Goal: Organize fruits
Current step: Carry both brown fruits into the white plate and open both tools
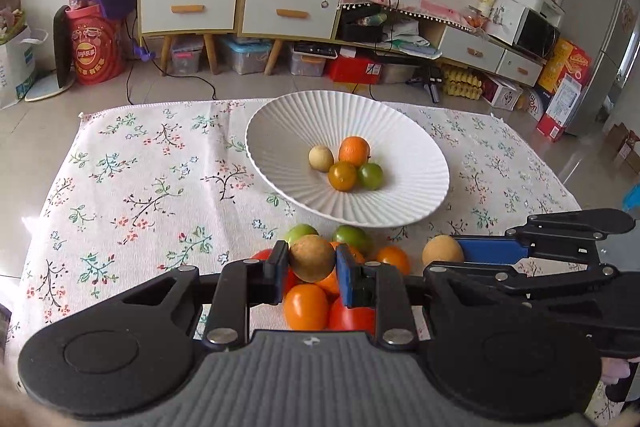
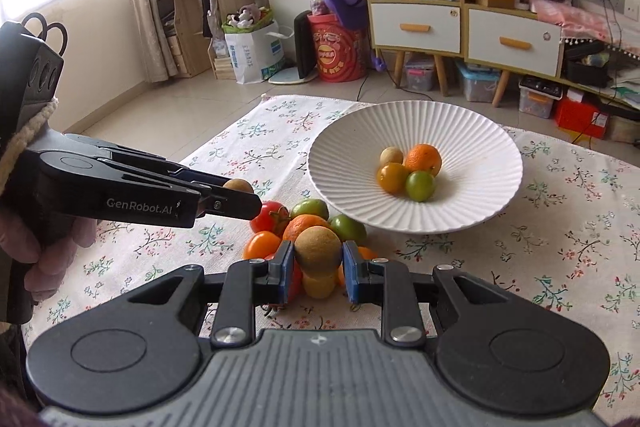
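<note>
Left wrist view: left gripper [image 1: 313, 264] is clamping a round brown fruit [image 1: 312, 258], hiding part of the orange and red fruit pile [image 1: 306, 306]; right gripper [image 2: 317, 258] is pinching another tan round fruit [image 2: 318, 250].

Two close wrist views toward bowl [image 1: 280, 131]

1. My left gripper [image 1: 312, 263] points forward and down, its two pads clamped on a small brown fruit [image 1: 312, 258].
2. My right gripper [image 2: 318, 255] also tilts forward and down, jaws closed on another brown fruit [image 2: 318, 250].
3. From the left camera, the right gripper reaches in from the right edge, close beside the left one.
4. From the right camera, a hand [image 2: 36, 251] at the left edge grips the left gripper's handle.
</note>
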A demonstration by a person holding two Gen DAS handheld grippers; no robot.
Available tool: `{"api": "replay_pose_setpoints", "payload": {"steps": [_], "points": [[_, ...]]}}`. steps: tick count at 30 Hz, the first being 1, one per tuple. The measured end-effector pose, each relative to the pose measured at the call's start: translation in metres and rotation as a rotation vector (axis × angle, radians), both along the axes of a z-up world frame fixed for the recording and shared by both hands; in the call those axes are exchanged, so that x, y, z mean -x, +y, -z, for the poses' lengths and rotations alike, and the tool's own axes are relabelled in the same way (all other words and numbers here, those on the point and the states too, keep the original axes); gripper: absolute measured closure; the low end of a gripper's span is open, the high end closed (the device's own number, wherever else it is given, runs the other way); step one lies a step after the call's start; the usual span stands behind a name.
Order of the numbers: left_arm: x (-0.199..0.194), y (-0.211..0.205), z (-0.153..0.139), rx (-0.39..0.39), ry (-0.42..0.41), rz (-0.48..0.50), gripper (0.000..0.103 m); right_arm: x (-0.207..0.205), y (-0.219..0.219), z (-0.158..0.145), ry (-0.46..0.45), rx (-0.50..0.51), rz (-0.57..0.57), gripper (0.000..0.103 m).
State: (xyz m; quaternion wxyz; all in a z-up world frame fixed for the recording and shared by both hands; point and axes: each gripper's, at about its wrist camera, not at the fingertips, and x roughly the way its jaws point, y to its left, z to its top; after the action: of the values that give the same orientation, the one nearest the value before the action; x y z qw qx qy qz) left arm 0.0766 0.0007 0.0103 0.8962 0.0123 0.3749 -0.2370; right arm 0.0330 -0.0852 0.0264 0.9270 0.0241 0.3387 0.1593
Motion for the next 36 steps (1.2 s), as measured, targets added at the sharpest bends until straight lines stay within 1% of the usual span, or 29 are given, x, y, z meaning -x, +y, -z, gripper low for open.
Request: {"api": "replay_pose_setpoints", "payload": {"steps": [2,6,10,15,19,21,30,36], "points": [[-0.005,-0.003,-0.001,0.014,-0.002,-0.003,0.088,-0.007,-0.004,-0.002,-0.002,-0.002,0.022,0.080],[-0.016,-0.016,-0.002,-0.003,-0.032,0.014,0.088,-0.021,-0.013,-0.007,-0.019,0.018,0.049,0.080],[-0.034,-0.028,0.000,0.002,-0.051,0.036,0.088,-0.043,-0.026,-0.005,-0.026,0.034,0.088,0.080],[-0.056,-0.045,0.014,-0.060,-0.058,0.062,0.088,-0.065,-0.040,0.009,-0.005,0.076,0.126,0.080],[-0.067,-0.054,0.027,-0.118,-0.060,0.079,0.088,-0.076,-0.047,0.019,0.029,0.092,0.129,0.080],[-0.071,-0.055,0.030,-0.130,-0.057,0.080,0.088,-0.080,-0.048,0.022,0.031,0.101,0.127,0.080],[-0.082,-0.060,0.032,-0.128,-0.074,0.096,0.087,-0.089,-0.049,0.026,0.019,0.088,0.103,0.080],[-0.085,-0.058,0.032,-0.096,-0.085,0.094,0.087,-0.090,-0.053,0.025,0.013,0.066,0.107,0.080]]}}
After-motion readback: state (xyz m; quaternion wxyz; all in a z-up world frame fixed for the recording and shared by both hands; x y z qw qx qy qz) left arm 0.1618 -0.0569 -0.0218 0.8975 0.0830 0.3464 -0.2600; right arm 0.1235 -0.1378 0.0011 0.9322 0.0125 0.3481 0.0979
